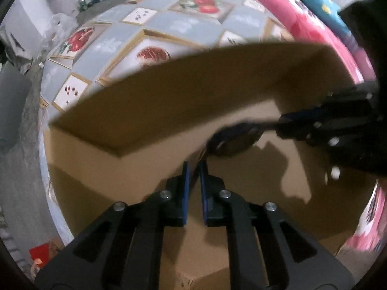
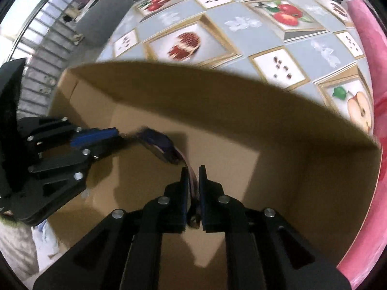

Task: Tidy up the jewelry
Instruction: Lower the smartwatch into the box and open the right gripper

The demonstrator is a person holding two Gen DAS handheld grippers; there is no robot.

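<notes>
Both grippers are over an open cardboard box (image 1: 169, 101), which also shows in the right wrist view (image 2: 241, 111). A dark watch-like piece with a striped strap (image 2: 159, 146) hangs between them; in the left wrist view it (image 1: 232, 140) is blurred. My left gripper (image 1: 195, 166) is shut on one end of the strap and shows from the side in the right wrist view (image 2: 118, 133). My right gripper (image 2: 192, 169) is shut on the other end of the strap and shows in the left wrist view (image 1: 280, 123).
The box sits on a grey tablecloth printed with fruit pictures (image 2: 241, 24), also in the left wrist view (image 1: 169, 24). Pink cloth (image 2: 362, 48) lies along the right side. A metal railing (image 2: 43, 36) runs at far left.
</notes>
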